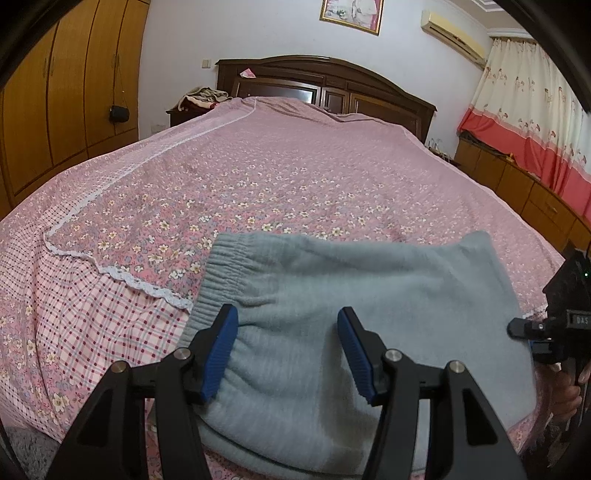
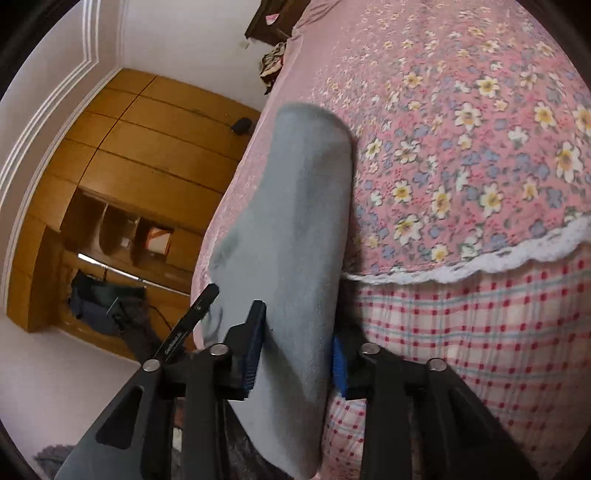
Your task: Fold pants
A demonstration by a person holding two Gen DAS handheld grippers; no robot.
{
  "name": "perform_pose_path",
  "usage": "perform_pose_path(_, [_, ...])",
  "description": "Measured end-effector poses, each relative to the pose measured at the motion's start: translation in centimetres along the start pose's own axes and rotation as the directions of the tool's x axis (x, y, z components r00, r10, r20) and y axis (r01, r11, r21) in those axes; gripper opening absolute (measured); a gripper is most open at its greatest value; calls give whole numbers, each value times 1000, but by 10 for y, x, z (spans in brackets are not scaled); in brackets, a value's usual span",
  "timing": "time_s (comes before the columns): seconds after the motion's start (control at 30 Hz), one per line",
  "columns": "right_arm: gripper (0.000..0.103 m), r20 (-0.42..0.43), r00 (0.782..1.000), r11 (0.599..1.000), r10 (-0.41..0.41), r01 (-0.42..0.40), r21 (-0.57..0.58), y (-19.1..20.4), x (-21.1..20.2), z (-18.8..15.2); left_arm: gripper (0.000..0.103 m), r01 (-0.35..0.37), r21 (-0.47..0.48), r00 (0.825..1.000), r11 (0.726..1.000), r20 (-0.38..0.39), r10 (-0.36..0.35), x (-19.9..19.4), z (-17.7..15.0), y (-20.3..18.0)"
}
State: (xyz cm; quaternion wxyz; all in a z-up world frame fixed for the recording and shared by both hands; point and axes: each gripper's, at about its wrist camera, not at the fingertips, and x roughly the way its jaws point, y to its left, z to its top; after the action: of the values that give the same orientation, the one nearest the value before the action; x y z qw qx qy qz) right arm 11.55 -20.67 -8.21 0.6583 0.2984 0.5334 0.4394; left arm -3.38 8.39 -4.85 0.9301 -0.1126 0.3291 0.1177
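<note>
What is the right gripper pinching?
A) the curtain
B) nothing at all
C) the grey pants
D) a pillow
C: in the right wrist view the right gripper has its blue pads pressed on both sides of a fold of the grey pants lying on the flowered bedspread.

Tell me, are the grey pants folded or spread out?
Folded: the grey pants lie as a compact doubled bundle on the bedspread, no legs extended.

You have a pink floral bedspread (image 1: 295, 177) with a lace-edged checked border (image 1: 92, 306) across the bed. Far off stands a dark headboard (image 1: 332, 81); a wooden wardrobe (image 1: 74, 92) on the left, red-and-cream curtains (image 1: 532, 122) right, 1 framed picture (image 1: 351, 14) above.
</note>
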Motion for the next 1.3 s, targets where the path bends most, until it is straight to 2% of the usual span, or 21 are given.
perform_pose_path(0.03, [11,11,1000,999,11,-11,48,-8,-3,1,59,0,2,1000,1000,0,0,1,0,0])
perform_pose_path(0.1, [9,90,995,993,45,-54,107,-19,-8,-3,59,3,6,1000,1000,0,-3,2,0,-2])
perform_pose_path(0.2, [10,194,981,997,-14,-1,76,-8,-6,-18,59,-19,35,1000,999,2,19,3,-2,-7])
perform_pose_path(0.27, [10,238,971,996,-9,-12,89,-6,-6,-23,59,-26,41,1000,999,4,26,4,-3,-8])
perform_pose_path(0.47, [10,259,965,990,-45,8,143,10,-7,-24,59,-4,17,1000,1000,10,3,3,-3,-3])
perform_pose_path(0.53, [10,274,956,981,-106,54,189,22,-1,-19,59,5,13,1000,1000,15,-5,2,-3,-1])
perform_pose_path(0.63, [10,314,925,962,-215,146,230,48,9,-23,59,16,2,1000,1000,20,-16,-3,-4,2])
perform_pose_path(0.73, [10,320,890,938,-324,259,230,71,15,-21,59,43,-26,999,999,27,-43,-9,-3,7])
perform_pose_path(0.9, [10,299,845,895,-443,396,206,113,23,-4,59,91,-84,996,992,26,-89,-21,7,21])
perform_pose_path(1.03, [10,296,821,873,-488,457,171,148,29,8,60,110,-86,994,990,28,-108,-30,27,37])
perform_pose_path(1.1, [10,306,811,866,-499,478,144,172,35,16,62,64,-42,997,997,53,-62,-33,36,37])
perform_pose_path(1.13, [10,312,808,865,-500,484,131,181,37,19,62,21,12,997,1000,75,-22,-34,38,36])
perform_pose_path(1.2, [10,324,792,851,-517,516,96,203,46,27,63,-16,64,996,998,89,10,-30,42,36])
perform_pose_path(1.27, [10,329,779,834,-533,549,51,226,58,35,63,1,38,997,999,78,-4,-28,41,45])
perform_pose_path(1.3, [10,328,774,824,-542,565,28,237,68,40,63,50,-3,997,999,56,-50,-26,41,51])
